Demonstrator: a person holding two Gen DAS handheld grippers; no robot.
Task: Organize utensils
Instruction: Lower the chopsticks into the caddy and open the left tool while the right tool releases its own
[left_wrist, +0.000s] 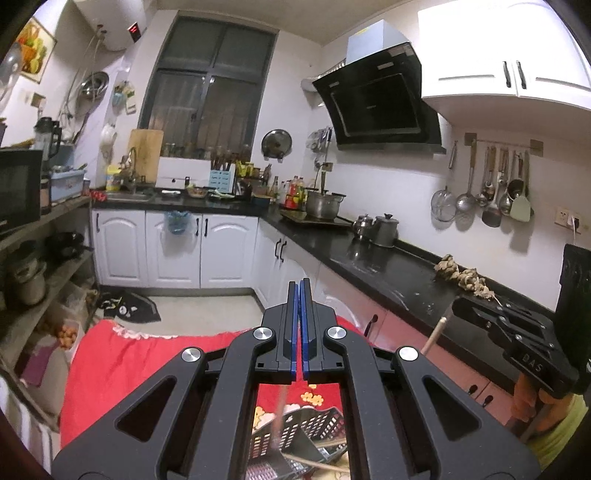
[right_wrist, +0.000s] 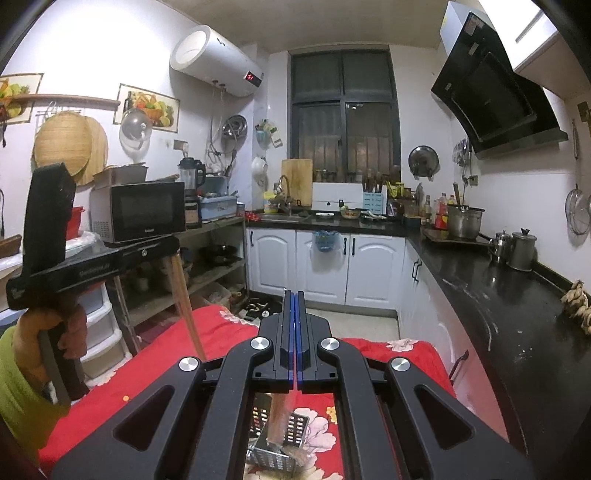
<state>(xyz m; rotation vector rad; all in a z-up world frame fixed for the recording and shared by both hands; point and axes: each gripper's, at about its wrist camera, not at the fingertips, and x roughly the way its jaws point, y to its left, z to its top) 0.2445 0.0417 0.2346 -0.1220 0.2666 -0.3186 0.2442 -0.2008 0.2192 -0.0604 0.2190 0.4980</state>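
Grippers, two, each clenched on one wooden chopstick: left gripper (left_wrist: 300, 295) holds the left chopstick (right_wrist: 184, 299), right gripper (right_wrist: 294, 306) the right chopstick (left_wrist: 434, 334). Each stick hangs below its closed jaws, above the metal utensil holder (right_wrist: 280, 443) on the red cloth (right_wrist: 155, 365). Both grippers are raised, pointing nearly level.

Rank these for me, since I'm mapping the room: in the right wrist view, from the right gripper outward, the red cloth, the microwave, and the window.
From the right gripper:
1. Red cloth, directly beneath and around it.
2. Microwave, on the left shelf, mid-room.
3. Window, on the far wall, straight ahead.
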